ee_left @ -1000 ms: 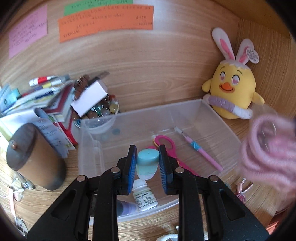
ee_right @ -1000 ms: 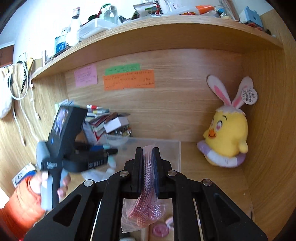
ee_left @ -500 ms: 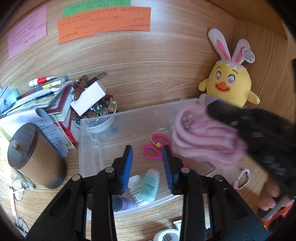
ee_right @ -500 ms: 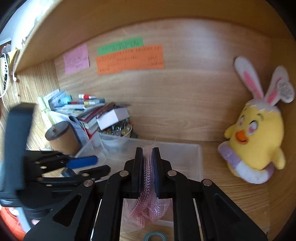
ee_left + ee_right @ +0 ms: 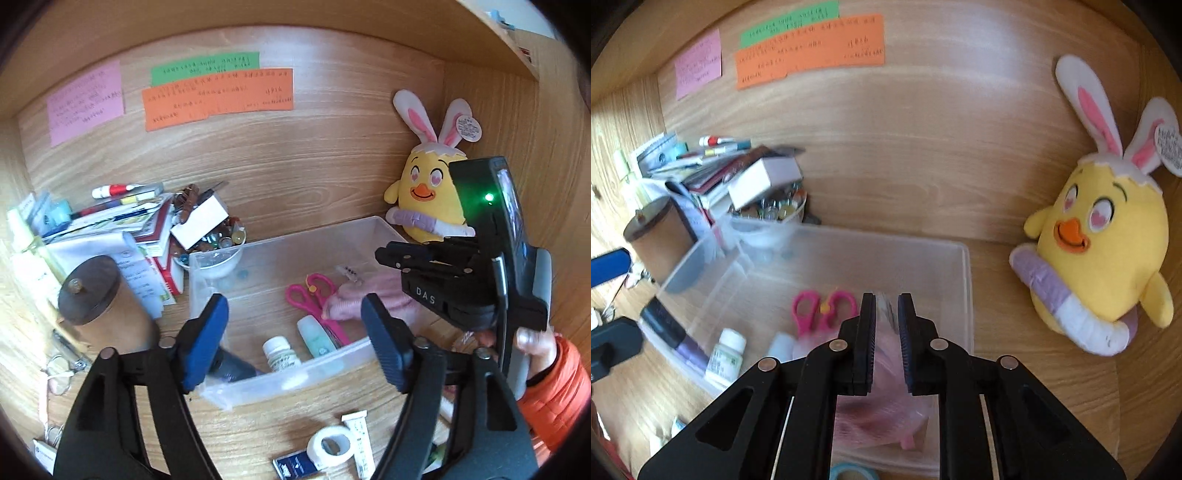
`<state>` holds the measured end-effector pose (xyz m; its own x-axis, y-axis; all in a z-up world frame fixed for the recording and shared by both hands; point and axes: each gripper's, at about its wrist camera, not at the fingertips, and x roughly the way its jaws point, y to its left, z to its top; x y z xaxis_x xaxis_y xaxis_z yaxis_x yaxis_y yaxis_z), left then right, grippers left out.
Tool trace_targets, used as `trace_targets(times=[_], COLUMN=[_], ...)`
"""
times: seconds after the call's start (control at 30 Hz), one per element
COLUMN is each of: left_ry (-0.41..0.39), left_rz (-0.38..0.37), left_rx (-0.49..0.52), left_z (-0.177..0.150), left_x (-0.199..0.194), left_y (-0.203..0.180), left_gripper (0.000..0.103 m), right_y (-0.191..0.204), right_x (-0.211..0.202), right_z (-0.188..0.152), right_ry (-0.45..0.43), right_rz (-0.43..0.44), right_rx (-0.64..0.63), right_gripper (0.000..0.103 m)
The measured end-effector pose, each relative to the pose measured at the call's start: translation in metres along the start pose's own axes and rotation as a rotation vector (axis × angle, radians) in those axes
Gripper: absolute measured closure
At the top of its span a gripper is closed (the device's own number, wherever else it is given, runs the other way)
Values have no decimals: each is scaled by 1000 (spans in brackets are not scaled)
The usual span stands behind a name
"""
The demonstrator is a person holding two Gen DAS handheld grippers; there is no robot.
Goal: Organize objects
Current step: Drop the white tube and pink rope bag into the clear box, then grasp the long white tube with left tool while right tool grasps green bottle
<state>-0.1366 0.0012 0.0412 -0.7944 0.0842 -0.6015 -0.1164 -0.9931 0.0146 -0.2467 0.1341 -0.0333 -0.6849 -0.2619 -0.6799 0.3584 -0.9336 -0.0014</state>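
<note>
A clear plastic bin [image 5: 343, 354] [image 5: 964, 258] stands on the wooden desk. In it lie pink scissors [image 5: 310, 295] [image 5: 820, 306], a teal tube [image 5: 317, 338], a white pill bottle [image 5: 280, 354] [image 5: 726, 356] and a dark purple bottle [image 5: 676, 336]. My left gripper [image 5: 295, 325] is open and empty above the bin's front edge. My right gripper [image 5: 886, 321] holds a clear bag of pink cord [image 5: 882, 417] [image 5: 354, 302] low inside the bin's right end; its jaws stand slightly parted around the bag.
A yellow chick plush [image 5: 428, 199] [image 5: 1100, 243] sits right of the bin. A brown lidded canister [image 5: 99, 299], a pile of books and pens [image 5: 122, 218] and a bowl of beads [image 5: 218, 247] stand left. A tape roll [image 5: 330, 446] and a tube [image 5: 360, 439] lie in front.
My left gripper let the teal tube drop into the bin, opened wide and pulled back. My right gripper came down into the bin with the pink cord bag and its jaws have parted a little.
</note>
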Motion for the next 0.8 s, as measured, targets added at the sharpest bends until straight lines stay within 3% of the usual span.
trace_targets(times=[0.07,0.3,0.37,0.6,0.8], left_ry=[-1,3,9,88,174], left_rz=[1,34,42,73,76], left_rx=[2,5,5,-12,-51], left_z=[-6,-32,-41,-78,-113], left_x=[-5,-26,-30,-32,-30], left_y=[-1,-1,-1,2,4], left_gripper=[23,12,9,9,9], right_y=[3,12,10,11,18], right_x=[-6,-45,-56,-90,-111], right_z=[-5,-23,-30,-67,-105], right_ry=[1,-48,-56,-75,-66], right_rz=[-1,-4,19,17,40], right_rx=[-13,-61,-51,-54,-44], right_gripper=[87,57,53,45,44])
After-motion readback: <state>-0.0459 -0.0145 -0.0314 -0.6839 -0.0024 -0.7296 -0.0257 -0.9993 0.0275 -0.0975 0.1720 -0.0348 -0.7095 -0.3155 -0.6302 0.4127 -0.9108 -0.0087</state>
